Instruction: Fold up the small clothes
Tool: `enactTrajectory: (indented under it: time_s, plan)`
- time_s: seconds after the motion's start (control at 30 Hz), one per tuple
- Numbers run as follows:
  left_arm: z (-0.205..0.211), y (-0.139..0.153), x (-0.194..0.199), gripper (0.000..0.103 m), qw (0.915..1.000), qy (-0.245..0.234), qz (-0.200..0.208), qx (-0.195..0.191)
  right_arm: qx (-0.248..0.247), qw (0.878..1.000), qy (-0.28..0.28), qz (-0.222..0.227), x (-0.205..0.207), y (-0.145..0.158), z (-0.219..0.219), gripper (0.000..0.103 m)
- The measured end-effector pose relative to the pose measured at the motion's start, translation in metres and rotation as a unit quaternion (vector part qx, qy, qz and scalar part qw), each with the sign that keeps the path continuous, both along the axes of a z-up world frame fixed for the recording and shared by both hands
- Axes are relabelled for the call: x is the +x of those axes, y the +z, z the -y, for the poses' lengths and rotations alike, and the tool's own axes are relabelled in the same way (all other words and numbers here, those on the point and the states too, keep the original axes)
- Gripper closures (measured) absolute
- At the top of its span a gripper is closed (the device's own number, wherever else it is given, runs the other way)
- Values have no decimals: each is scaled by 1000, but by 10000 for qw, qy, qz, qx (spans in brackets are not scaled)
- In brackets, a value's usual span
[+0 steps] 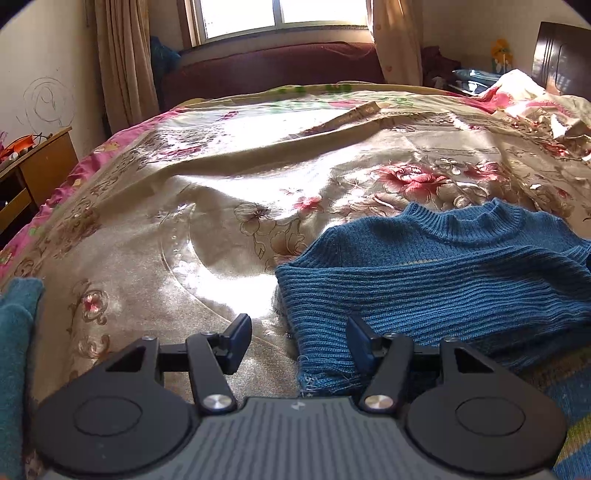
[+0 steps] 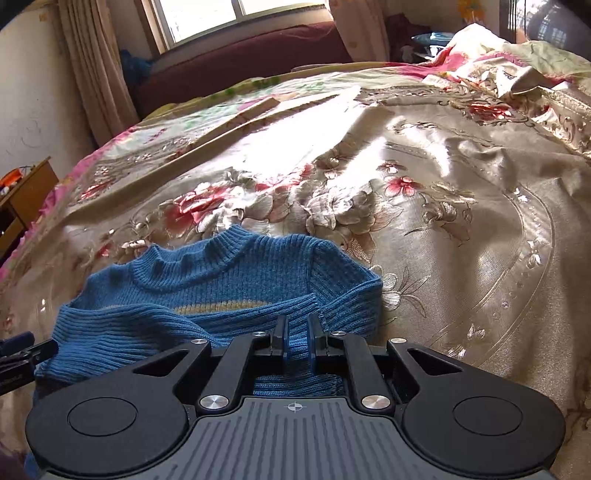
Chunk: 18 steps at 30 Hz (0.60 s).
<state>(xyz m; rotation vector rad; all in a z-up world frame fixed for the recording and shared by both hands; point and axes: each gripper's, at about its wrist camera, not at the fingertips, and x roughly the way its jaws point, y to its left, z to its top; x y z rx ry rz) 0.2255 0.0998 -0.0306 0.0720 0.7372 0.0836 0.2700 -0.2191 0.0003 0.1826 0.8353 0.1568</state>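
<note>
We see a small blue knitted sweater (image 1: pixel 436 280) lying on the bed at about four o'clock in the left wrist view, its ribbed collar (image 1: pixel 476 218) pointing away from us toward twelve and its body running back toward six. One sleeve (image 1: pixel 406 295) is folded across the chest, so the ribs there run from three to nine. Our left gripper (image 1: pixel 299 338) has its jaws apart — one finger over bare bedspread, the other at the sleeve's frayed cuff, pinching nothing. Our right gripper (image 2: pixel 296 338) has its jaws nearly together over the knit; whether they clamp the cloth we cannot tell. The floral satin bedspread (image 2: pixel 424 229) is sunlit, with a window (image 1: pixel 280 14), curtains (image 1: pixel 122 66) and a wooden cabinet (image 1: pixel 40 166) at nine.
</note>
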Motion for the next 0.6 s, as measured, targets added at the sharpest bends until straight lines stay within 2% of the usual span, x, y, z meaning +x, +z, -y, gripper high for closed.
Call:
enactTrajectory:
  time_s: [0.07,0.13,0.27,0.47,0.6]
  plan:
    - [0,-2,0,41,10000,-4,-69,-3,-59,9999,-115,-115,1,-4,1,92]
    - [-2,-1,-3,41,10000,5,-39,-16,88,9997,-185,-95,-3,-1,6,90]
    - [-3,1,-7,41,10000,-33,-2,-8,128,9996,-242,-14,-14,3,16,73]
    - [-2,-1,-11,41,10000,-49,-14,-33,133,9997,-112,-176,-21,-4,18,73]
    - [-3,0,-12,41,10000,-94,-4,-13,83,9998,-29,-202,-28,5,16,84]
